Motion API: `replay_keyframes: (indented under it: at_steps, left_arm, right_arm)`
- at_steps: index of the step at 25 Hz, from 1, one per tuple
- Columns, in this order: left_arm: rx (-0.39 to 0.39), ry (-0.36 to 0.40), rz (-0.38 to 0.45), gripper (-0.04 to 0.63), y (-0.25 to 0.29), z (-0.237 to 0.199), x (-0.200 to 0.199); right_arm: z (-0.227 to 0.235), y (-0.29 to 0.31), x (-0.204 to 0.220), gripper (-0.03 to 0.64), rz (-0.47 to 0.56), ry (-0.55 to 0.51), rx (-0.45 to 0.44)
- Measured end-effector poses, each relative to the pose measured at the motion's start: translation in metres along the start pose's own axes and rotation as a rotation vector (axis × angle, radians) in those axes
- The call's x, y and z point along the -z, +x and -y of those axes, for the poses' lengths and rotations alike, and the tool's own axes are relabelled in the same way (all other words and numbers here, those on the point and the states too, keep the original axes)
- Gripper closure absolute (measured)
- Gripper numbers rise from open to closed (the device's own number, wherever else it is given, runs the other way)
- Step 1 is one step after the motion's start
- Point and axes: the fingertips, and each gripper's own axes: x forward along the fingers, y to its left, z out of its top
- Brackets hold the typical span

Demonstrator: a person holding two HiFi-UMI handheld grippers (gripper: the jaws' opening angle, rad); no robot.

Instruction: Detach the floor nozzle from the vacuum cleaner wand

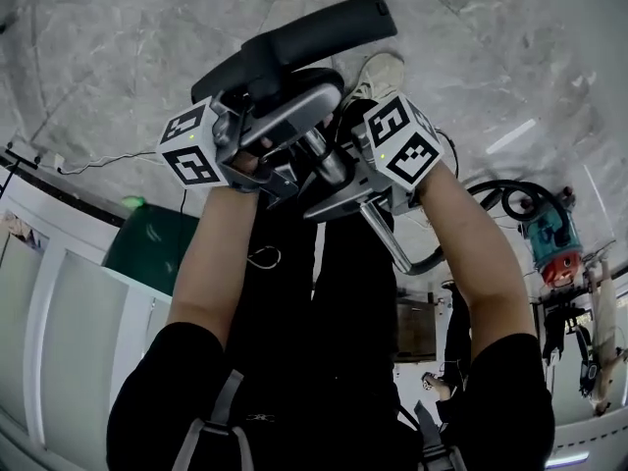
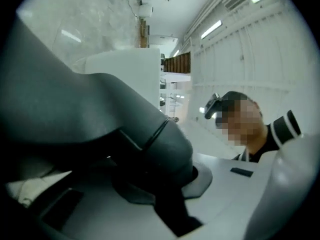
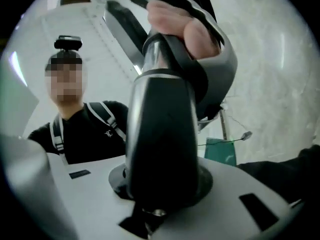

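In the head view both grippers are raised close together over my legs. The black floor nozzle (image 1: 304, 42) sticks out above them, and the metal wand (image 1: 385, 235) runs down and to the right below. My left gripper (image 1: 289, 126) is shut on the nozzle's dark grey neck (image 2: 105, 119), which fills the space between its jaws (image 2: 165, 194). My right gripper (image 1: 339, 180) is shut on the dark sleeve (image 3: 160, 139) where the chrome tube (image 3: 155, 54) enters it. In the right gripper view, fingers (image 3: 187, 26) of the other hand wrap a grey handle above that tube.
A teal and red vacuum canister (image 1: 552, 245) with its black hose (image 1: 510, 199) stands on the marble floor at the right. A green box (image 1: 152, 243) and white wall panels (image 1: 59, 322) lie to the left. A thin cable (image 1: 93, 165) trails along the floor. My shoe (image 1: 381, 72) shows under the nozzle.
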Motion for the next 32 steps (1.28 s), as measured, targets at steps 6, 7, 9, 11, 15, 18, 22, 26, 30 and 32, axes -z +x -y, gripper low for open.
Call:
replay_keyframes:
  at_steps: [6, 7, 9, 11, 15, 18, 22, 26, 30, 32]
  left_arm:
    - [0.210, -0.060, -0.021, 0.525, -0.008, 0.027, 0.003]
    - [0.168, -0.059, -0.028, 0.526, -0.006, 0.022, 0.004]
    - [0.062, -0.046, -0.042, 0.528, -0.004, 0.012, 0.004]
    - [-0.012, -0.023, -0.055, 0.528, -0.003, 0.008, 0.002]
    - [-0.207, 0.023, -0.066, 0.529, -0.008, -0.011, -0.003]
    - [-0.550, 0.053, -0.040, 0.529, -0.027, -0.058, -0.010]
    - [-0.864, 0.153, -0.040, 0.529, -0.047, -0.094, -0.015]
    - [-0.651, 0.201, -0.043, 0.528, -0.046, -0.074, 0.002]
    - [-0.211, 0.213, -0.114, 0.528, -0.024, -0.016, 0.020]
    - [0.027, 0.197, -0.159, 0.528, -0.015, 0.018, 0.026]
  right_arm:
    - [-0.024, 0.017, -0.005, 0.523, 0.125, 0.029, -0.182]
    - [-0.018, 0.016, -0.005, 0.525, 0.131, 0.024, -0.126]
    - [-0.003, 0.014, -0.005, 0.528, 0.133, -0.002, 0.046]
    - [0.010, 0.014, -0.008, 0.528, 0.124, -0.035, 0.214]
    - [0.047, 0.001, -0.012, 0.531, 0.101, -0.074, 0.609]
    - [0.096, -0.034, -0.011, 0.531, 0.077, -0.084, 1.089]
    - [0.135, -0.074, -0.013, 0.535, 0.074, -0.188, 1.513]
    - [0.134, -0.049, 0.004, 0.542, 0.030, -0.234, 1.212]
    - [0.086, -0.009, 0.019, 0.546, 0.016, -0.230, 0.680]
    - [0.053, 0.006, 0.023, 0.548, 0.014, -0.218, 0.425]
